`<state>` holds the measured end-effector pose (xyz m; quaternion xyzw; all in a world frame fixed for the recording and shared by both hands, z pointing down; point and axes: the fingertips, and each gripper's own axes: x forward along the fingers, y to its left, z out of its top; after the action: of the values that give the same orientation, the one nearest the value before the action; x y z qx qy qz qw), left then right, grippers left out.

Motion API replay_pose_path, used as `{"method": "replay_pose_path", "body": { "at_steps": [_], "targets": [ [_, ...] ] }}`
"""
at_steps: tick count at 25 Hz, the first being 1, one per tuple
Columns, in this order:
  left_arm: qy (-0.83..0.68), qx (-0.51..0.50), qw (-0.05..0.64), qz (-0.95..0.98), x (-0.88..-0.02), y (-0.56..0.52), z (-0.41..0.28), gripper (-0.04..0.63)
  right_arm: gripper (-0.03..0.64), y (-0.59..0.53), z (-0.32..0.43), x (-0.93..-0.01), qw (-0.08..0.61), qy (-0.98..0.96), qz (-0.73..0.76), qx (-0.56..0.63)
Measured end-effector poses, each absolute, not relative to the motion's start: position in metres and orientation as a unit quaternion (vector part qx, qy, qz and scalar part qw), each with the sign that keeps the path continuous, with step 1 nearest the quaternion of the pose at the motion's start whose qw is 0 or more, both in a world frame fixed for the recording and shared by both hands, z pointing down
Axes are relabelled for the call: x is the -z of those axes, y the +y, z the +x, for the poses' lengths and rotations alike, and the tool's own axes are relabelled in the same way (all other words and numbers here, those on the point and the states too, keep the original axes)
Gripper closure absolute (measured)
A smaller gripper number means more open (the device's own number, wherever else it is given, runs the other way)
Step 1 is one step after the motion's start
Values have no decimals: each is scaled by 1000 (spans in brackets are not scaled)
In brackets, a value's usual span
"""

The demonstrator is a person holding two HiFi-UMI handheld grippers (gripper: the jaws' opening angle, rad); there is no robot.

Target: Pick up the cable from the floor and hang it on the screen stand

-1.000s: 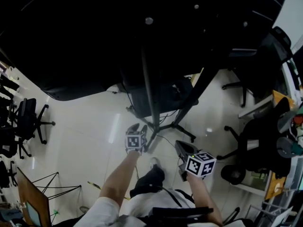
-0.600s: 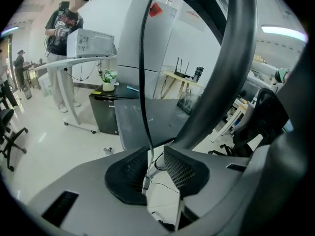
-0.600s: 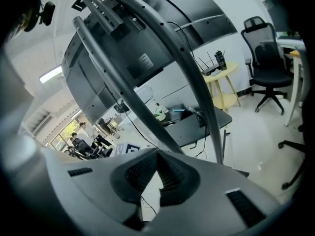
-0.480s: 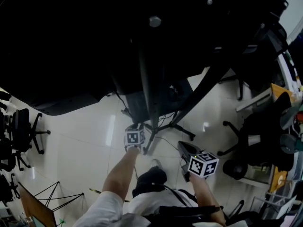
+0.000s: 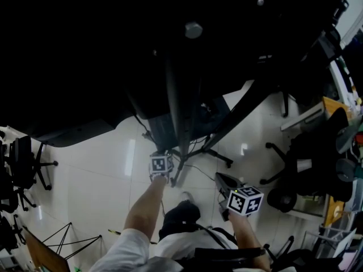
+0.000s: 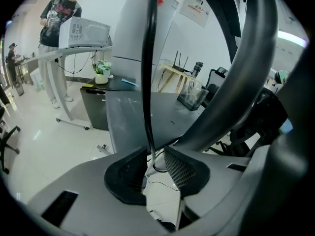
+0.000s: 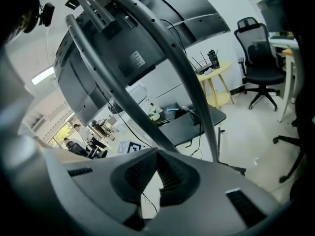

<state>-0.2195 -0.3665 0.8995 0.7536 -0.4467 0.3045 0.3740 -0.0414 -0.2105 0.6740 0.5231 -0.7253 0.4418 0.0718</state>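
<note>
A thin black cable point(image 6: 147, 82) hangs straight down in the left gripper view and passes between the pads of my left gripper point(image 6: 156, 162). Its jaws have just been opening a little; the cable lies against the left pad with a gap to the right pad. The dark screen stand point(image 5: 177, 112) rises in front of me, and one curved leg point(image 6: 231, 97) crosses close by. In the head view my left gripper point(image 5: 165, 153) sits at the stand's base. My right gripper point(image 5: 222, 180) is lower right, and its pads point(image 7: 156, 168) are shut together with nothing seen between them. The stand's struts point(image 7: 147, 68) arch overhead.
Office chairs stand at the left point(image 5: 25, 163) and at the right point(image 7: 261, 68). A low black table point(image 6: 142, 112) with a plant is behind the stand. A person point(image 6: 56, 18) stands far left. A small yellow table point(image 7: 216, 75) and cluttered desks point(image 5: 334, 152) are at the right.
Both grippers have sunk a little toward the stand's base, the left more. The dark screen fills more of the head view than before.
</note>
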Motion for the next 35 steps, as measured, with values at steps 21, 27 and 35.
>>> {"method": "replay_pose_path", "body": {
  "at_steps": [21,27,35],
  "targets": [
    [-451,-202,356,793,-783,-277,-174,571,612,-130,2,-656,46,-723,527,-443],
    [-433,-169,316,827,-700,-209,-144,572,612,-91,20,-639,34,-729,529,-433],
    [-389,-137,265,871,-609,-118,-87,572,612,-15,44,-632,18,-737,521,-429]
  ]
}}
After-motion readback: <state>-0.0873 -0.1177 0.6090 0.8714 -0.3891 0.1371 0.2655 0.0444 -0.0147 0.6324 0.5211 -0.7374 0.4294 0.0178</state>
